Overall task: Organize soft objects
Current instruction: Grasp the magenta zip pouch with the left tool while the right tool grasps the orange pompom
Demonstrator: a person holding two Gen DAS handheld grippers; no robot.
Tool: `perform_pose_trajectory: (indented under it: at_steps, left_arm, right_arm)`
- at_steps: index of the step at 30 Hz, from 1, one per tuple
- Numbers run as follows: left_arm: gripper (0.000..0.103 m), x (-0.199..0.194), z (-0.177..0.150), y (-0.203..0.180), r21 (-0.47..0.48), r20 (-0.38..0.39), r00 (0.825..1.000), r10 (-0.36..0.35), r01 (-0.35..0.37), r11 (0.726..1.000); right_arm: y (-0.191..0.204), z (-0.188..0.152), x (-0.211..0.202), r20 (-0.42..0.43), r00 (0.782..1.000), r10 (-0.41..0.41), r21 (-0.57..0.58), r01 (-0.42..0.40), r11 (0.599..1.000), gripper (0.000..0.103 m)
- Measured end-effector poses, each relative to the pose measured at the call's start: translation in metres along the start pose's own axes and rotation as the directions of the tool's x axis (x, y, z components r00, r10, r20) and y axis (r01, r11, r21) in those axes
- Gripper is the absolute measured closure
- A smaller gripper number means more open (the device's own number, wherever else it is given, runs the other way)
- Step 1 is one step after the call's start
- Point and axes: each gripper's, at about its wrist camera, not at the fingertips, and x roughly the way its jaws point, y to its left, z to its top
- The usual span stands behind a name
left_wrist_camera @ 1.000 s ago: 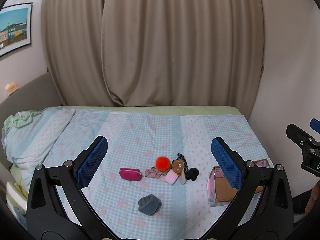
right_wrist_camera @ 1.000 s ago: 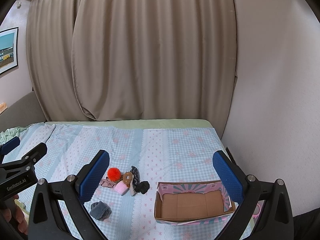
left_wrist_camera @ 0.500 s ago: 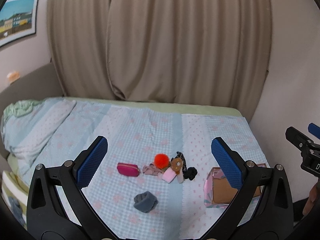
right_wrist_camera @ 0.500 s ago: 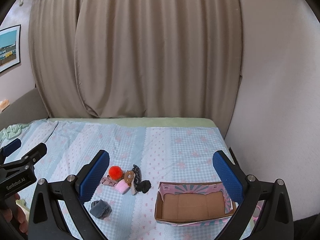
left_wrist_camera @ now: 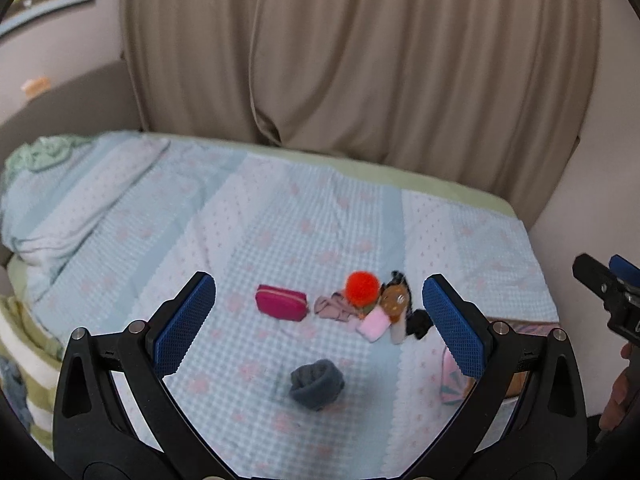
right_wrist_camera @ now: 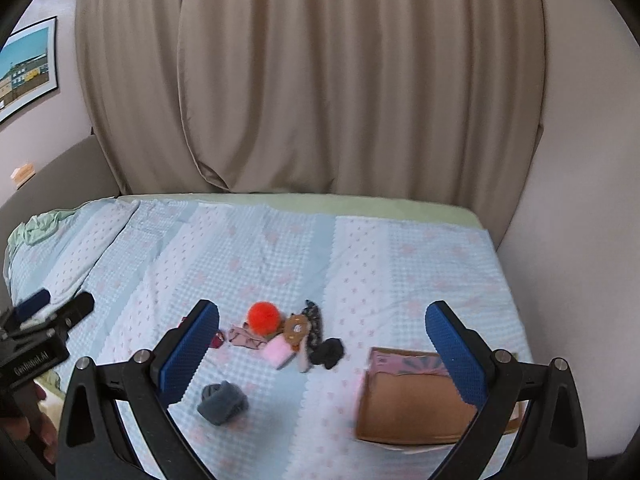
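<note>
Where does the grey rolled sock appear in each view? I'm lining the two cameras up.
Left wrist: grey rolled sock lies low centre, between the open jaws.
Right wrist: it lies lower left, beside the left jaw.
Shared landmark: orange pompom, beyond the sock.

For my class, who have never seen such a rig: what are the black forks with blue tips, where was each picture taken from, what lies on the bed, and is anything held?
A person holds a pair of hand-held tongs in each hand, with a camera on each looking along its two blue-padded fingers. One picture is from the left tongs, the other from the right tongs. Both are open and hold nothing. On the bedspread lie a grey sock bundle, a magenta pouch, an orange pompom, a small pile of soft bits beside it, and an open cardboard box.
</note>
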Motion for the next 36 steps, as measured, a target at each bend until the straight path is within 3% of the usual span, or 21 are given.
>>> perform_pose_trajectory:
  at_steps: [3,7,15,18,23,28,31,36]
  left_arm:
    - [0.001,0.04,-0.005,0.026,0.025,-0.045,0.998,-0.036,0.037,0.999]
    - [0.001,0.097,-0.017,0.05,0.13,-0.088,0.995,-0.054,0.065,0.989]
    - [0.001,0.209,-0.038,0.084,0.286,-0.205,0.971,-0.121,0.178,0.942]
    - [0.001,0.242,-0.047,0.08,0.403,-0.242,0.961,-0.131,0.223,0.888]
    - [0.001,0.296,-0.07,0.066,0.591,-0.314,0.938,-0.148,0.315,0.742]
    - [0.004,0.339,-0.092,0.052,0.669,-0.377,0.913,-0.157,0.386,0.635]
    - [0.015,0.361,-0.103,0.046,0.683,-0.42,0.893,-0.162,0.429,0.592]
    - [0.02,0.386,-0.116,0.04,0.678,-0.488,0.856,-0.168,0.493,0.545]
  right_arm:
    - [0.023,-0.004,0.034,-0.034,0.999,-0.01,0.036,0.011,0.999,0.0]
    - [0.054,-0.014,0.083,-0.066,0.998,-0.022,0.053,0.026,0.998,0.0]
    - [0.098,-0.036,0.175,-0.122,0.991,-0.049,0.066,0.057,0.996,0.0]
    - [0.106,-0.044,0.211,-0.157,0.986,-0.056,0.062,0.066,0.996,0.0]
    - [0.111,-0.06,0.267,-0.203,0.976,-0.078,0.04,0.088,0.995,0.0]
    - [0.113,-0.075,0.321,-0.251,0.965,-0.072,0.009,0.077,0.997,0.001]
    - [0.114,-0.085,0.35,-0.269,0.961,-0.073,-0.012,0.072,0.997,0.003]
    - [0.118,-0.095,0.385,-0.284,0.957,-0.059,-0.035,0.051,0.998,0.011]
